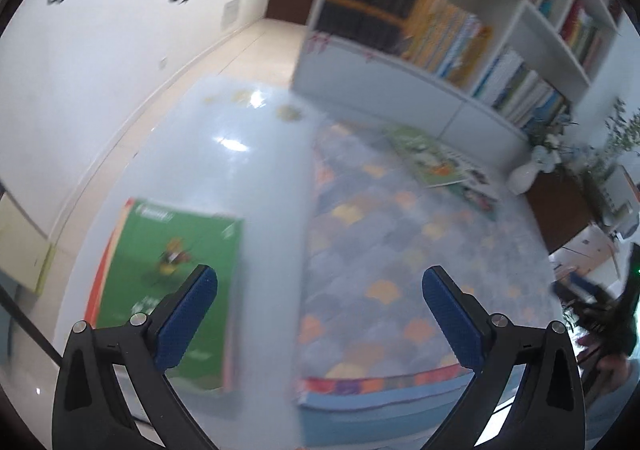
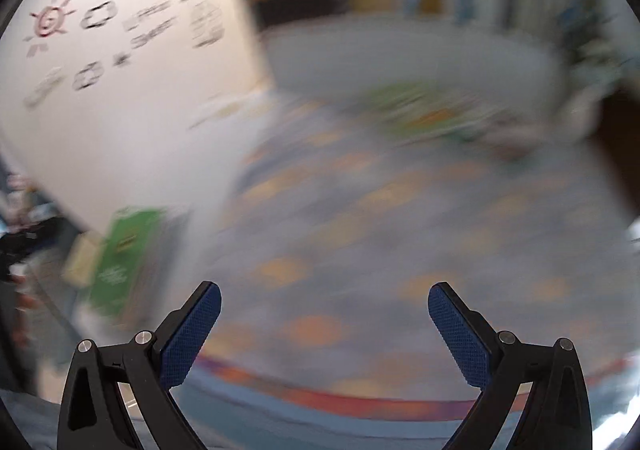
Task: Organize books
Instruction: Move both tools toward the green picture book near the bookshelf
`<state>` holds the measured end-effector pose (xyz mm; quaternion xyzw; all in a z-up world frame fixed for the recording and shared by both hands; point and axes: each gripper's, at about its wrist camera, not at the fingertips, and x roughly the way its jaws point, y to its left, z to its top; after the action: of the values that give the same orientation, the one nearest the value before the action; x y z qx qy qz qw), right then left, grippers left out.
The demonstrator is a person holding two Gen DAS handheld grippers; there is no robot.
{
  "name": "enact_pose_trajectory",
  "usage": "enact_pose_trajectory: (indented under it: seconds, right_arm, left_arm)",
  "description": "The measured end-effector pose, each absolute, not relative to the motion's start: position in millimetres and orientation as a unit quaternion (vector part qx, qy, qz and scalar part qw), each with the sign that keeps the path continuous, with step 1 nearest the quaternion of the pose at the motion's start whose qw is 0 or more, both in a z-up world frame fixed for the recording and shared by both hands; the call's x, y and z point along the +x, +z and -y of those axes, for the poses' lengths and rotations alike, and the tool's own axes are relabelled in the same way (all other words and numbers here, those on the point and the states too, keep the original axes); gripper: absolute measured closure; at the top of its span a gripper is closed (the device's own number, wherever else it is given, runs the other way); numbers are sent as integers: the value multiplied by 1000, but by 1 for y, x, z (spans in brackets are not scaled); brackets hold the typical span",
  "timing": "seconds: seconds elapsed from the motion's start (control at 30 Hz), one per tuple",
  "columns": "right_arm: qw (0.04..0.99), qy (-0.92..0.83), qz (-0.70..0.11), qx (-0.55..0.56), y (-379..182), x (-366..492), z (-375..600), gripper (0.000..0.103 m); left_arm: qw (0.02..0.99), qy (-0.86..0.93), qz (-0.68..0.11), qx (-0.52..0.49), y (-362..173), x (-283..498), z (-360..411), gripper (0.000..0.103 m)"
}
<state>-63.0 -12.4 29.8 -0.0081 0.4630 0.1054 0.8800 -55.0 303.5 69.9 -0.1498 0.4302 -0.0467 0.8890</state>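
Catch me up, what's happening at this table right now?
Nothing is held. Both the left gripper and the right gripper are open and empty above the patterned mat. A green book lies on the table left of the mat; more books lie at the mat's far side, before the bookshelf.

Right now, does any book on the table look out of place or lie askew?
Yes. The green book lies flat and alone on the glossy table, off the mat. Across the mat, near the bookshelf, an illustrated book lies tilted over another book. None is shelved yet. Nothing looks spilled or damaged, though the pictures are blurred.
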Motion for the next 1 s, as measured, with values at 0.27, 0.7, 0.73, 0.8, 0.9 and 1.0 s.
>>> enact_pose_trajectory:
  seconds: [0.27, 0.7, 0.73, 0.8, 0.9, 1.0]
  right_arm:
    - [959, 24, -284, 7, 179, -92, 165, 0]
    - [975, 60, -161, 140, 185, 10, 249, 0]
    - [967, 77, -171, 173, 166, 33, 258, 0]
    - [952, 73, -212, 210, 122, 83, 275, 0]
    - [935, 37, -268, 228, 59, 138, 284, 0]
    - [914, 84, -297, 264, -8, 190, 276, 0]
  left_arm:
    - [932, -63, -347, -86, 151, -30, -249, 0]
    - [945, -81, -285, -140, 123, 119, -124, 0]
    - [945, -70, -288, -137, 111, 129, -113, 0]
    - [945, -66, -293, -133, 80, 153, -90, 0]
    - [934, -67, -324, -138, 23, 198, -56, 0]
    - [923, -42, -350, -150, -27, 235, -37, 1]
